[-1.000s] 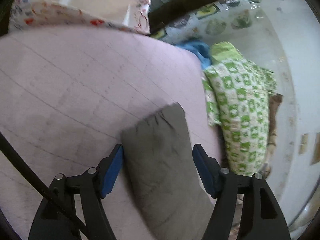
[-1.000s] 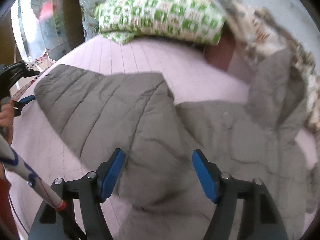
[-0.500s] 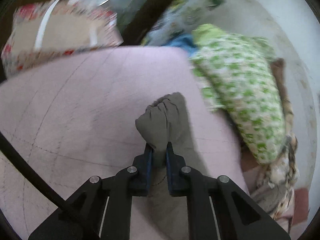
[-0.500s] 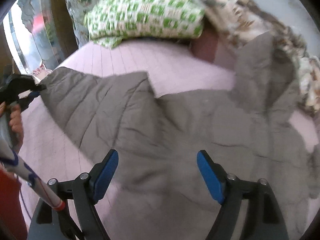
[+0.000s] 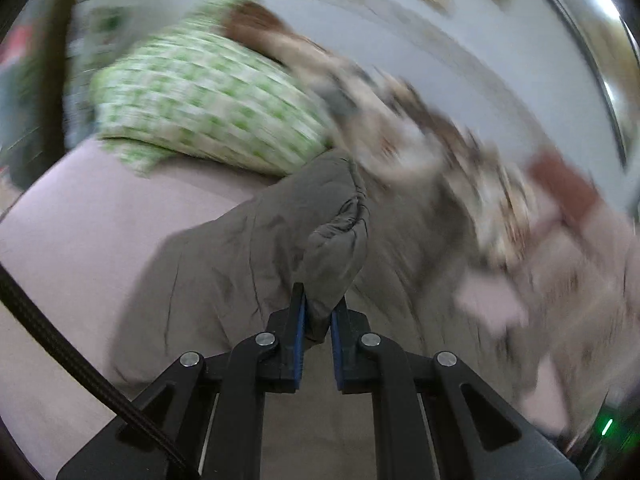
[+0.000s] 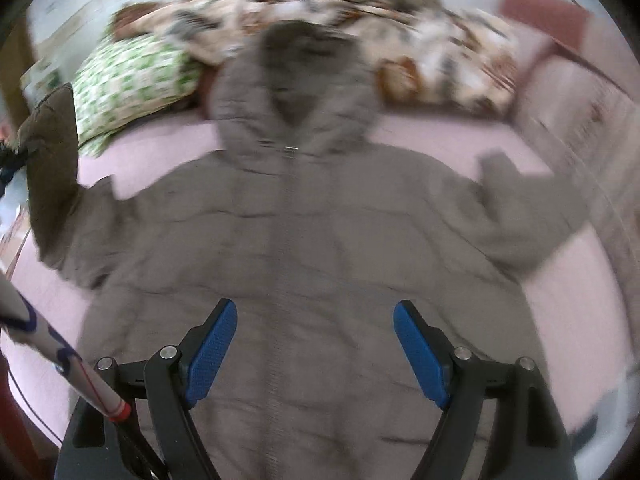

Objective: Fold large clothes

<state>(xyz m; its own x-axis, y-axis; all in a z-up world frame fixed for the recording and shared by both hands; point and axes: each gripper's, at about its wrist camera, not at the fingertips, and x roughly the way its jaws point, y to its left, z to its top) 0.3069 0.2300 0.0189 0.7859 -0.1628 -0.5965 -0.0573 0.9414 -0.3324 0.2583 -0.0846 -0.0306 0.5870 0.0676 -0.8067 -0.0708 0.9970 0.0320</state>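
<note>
Across the pale pink quilted bed cover (image 6: pixel 460 140), under a white wall, a grey-brown puffy hooded jacket (image 6: pixel 312 240) lies front up, zip closed, hood toward the far edge. Along that edge sit a green-and-white checked pillow (image 6: pixel 128 76) and a rumpled brown-and-cream patterned blanket (image 6: pixel 420 52). Bare cover shows beside both sleeves. The left gripper (image 5: pixel 319 320) pinches the padded sleeve cuff (image 5: pixel 336 256), raised. The right gripper (image 6: pixel 314 344) hovers spread wide above the jacket's lower front.
</note>
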